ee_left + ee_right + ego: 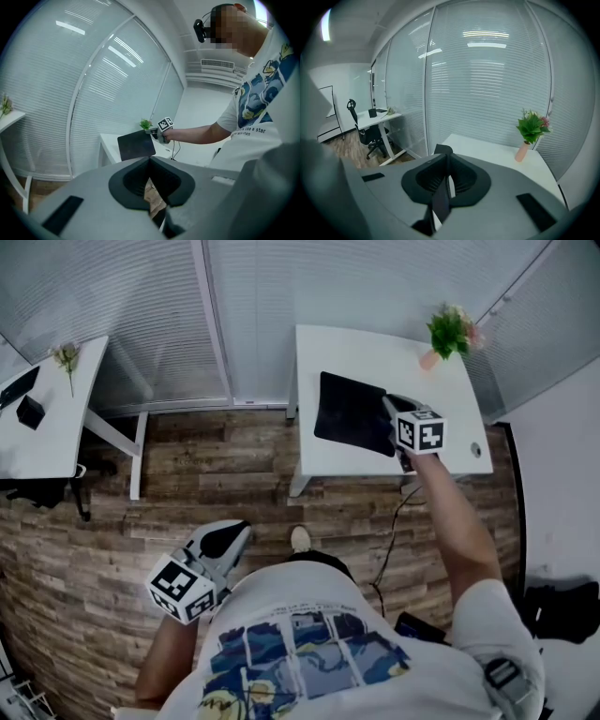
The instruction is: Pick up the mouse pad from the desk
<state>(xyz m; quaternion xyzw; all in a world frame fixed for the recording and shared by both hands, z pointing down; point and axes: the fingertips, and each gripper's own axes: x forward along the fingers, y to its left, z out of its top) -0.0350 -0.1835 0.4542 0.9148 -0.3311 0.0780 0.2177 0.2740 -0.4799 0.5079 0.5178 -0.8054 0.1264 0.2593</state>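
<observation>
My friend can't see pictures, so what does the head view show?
The right gripper pinches a flat black rectangular mouse pad by its edge over a white desk with a small green potted plant. The left gripper hangs empty above the brown wooden floor.

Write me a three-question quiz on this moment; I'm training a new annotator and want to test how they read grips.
1. True or false: the left gripper has something between its jaws.
2. What clamps the mouse pad? A) the left gripper B) the right gripper C) nothing, it lies flat on the desk
3. Short answer: what stands at the desk's far right corner?

Key: 1 false, its jaws are together and empty. 2 B. 3 a plant in a pink vase.
</observation>
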